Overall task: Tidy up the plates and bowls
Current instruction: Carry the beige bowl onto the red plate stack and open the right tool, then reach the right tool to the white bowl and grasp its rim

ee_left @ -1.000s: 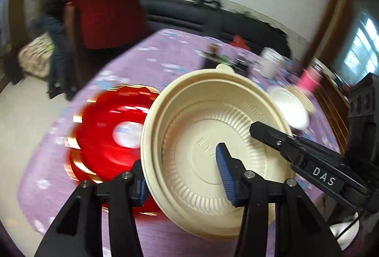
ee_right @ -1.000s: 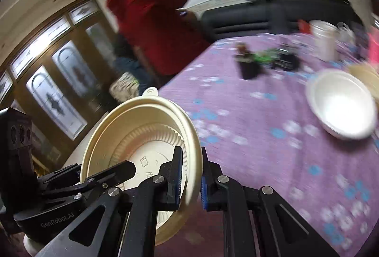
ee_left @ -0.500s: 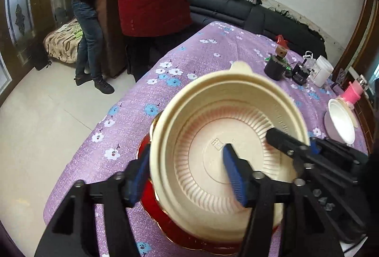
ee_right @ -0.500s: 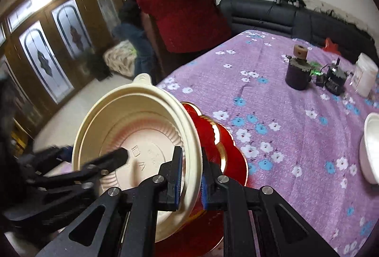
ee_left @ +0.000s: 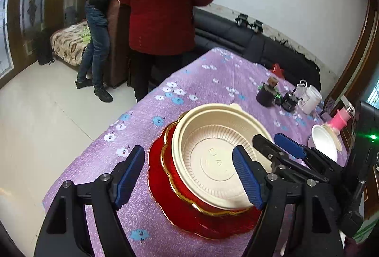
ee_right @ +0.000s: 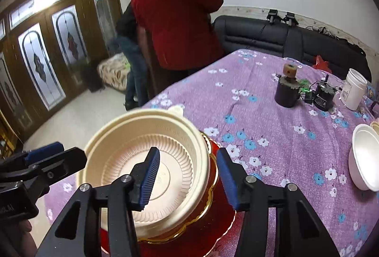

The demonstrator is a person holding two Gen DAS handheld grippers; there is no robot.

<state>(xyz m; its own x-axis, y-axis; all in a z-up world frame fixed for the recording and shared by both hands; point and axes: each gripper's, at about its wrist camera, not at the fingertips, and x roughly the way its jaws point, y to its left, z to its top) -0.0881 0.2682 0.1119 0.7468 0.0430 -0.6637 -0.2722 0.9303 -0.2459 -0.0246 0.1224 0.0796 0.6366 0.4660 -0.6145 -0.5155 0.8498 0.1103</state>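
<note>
Between both grippers' parted fingers (ee_right: 151, 171), cream bowl (ee_left: 213, 150) atop red plates (ee_left: 170, 204).

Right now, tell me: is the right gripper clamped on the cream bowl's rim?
No, the right gripper stands open, its blue pads either side of the cream bowl rim without pressing it.

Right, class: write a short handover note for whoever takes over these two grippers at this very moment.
Left gripper: open, jaws just widened, nothing held; one finger hangs over the cream bowl.
Right gripper: open, jaws just let go; they straddle the bowl's rim without pressing.
Cream bowl sits on the red plates near the table corner.
Done: that bowl is stacked.
Left: the white bowl at the far side is not yet gathered.
</note>
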